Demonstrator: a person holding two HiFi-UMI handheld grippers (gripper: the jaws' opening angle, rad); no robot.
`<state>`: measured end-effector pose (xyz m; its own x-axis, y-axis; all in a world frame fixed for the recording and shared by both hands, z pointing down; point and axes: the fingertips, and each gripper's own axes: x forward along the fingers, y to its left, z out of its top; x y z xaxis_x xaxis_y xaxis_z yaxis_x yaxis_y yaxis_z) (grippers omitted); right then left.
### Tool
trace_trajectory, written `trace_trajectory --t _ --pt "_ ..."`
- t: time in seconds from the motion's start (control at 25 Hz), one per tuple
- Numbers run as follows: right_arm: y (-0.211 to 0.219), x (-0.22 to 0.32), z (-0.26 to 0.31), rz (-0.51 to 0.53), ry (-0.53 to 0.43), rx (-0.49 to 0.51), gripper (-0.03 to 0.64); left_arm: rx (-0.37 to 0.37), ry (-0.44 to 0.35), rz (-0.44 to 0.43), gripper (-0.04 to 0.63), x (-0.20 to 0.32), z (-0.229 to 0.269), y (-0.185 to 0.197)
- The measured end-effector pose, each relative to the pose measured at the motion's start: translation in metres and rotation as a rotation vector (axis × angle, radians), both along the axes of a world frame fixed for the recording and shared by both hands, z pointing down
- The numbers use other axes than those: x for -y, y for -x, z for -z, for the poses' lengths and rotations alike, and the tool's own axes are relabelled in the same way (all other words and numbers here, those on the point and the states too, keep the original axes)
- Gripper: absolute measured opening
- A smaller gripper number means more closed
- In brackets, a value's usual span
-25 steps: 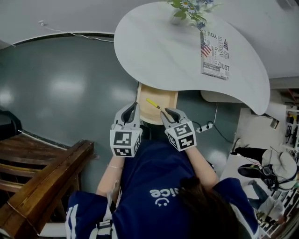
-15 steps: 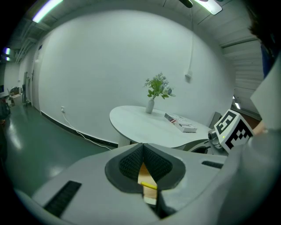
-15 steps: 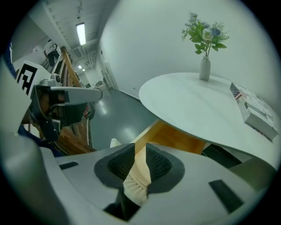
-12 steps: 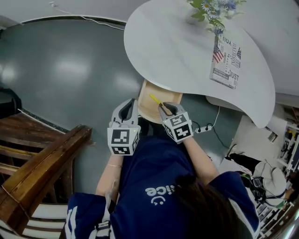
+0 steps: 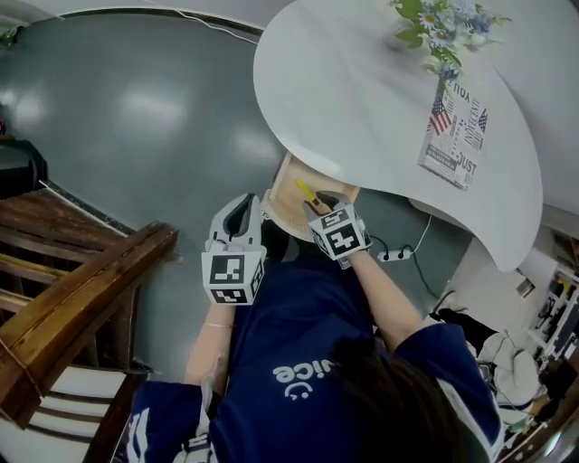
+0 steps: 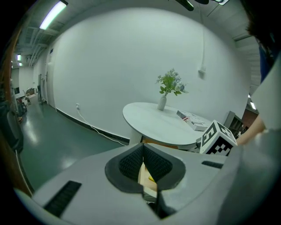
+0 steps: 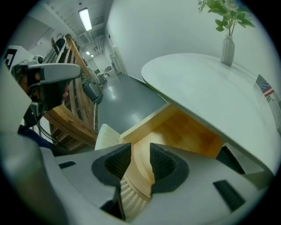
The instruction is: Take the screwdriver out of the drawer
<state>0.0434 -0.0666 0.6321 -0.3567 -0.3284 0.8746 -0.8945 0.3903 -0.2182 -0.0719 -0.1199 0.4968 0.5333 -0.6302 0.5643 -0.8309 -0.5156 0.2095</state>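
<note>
Head view: screwdriver [image 5: 305, 191] lies in the drawer [image 5: 286, 212] just beyond the right gripper [image 5: 320, 203], whose empty fingers have just been opening.

Bare lab or studio hall. Glossy grey-green poured floor [image 5: 136, 118] surrounds a rounded white table [image 5: 362, 90]; brown wooden staircase [image 5: 72, 298] nearby, fluorescent ceiling strip light [image 6: 53, 13] above.

The screwdriver [image 5: 305, 191], with a yellow handle, lies slantwise inside the open light-wood drawer [image 5: 286, 212], which is pulled out from under the white surface [image 5: 362, 90].
</note>
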Motion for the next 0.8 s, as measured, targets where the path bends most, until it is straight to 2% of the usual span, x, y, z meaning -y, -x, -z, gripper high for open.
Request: trace_trajectory --t 0.24,0.8 --pt "0.000 -0.001 -0.034 0.053 0.071 -0.032 0.146 0.040 0.016 0.066 0.005 -0.002 -0.004 0.012" --pt "-0.004 0.001 -0.086 0.201 0.162 -0.120 0.152 0.104 0.055 0.200 0.005 -0.010 -0.015 0.037"
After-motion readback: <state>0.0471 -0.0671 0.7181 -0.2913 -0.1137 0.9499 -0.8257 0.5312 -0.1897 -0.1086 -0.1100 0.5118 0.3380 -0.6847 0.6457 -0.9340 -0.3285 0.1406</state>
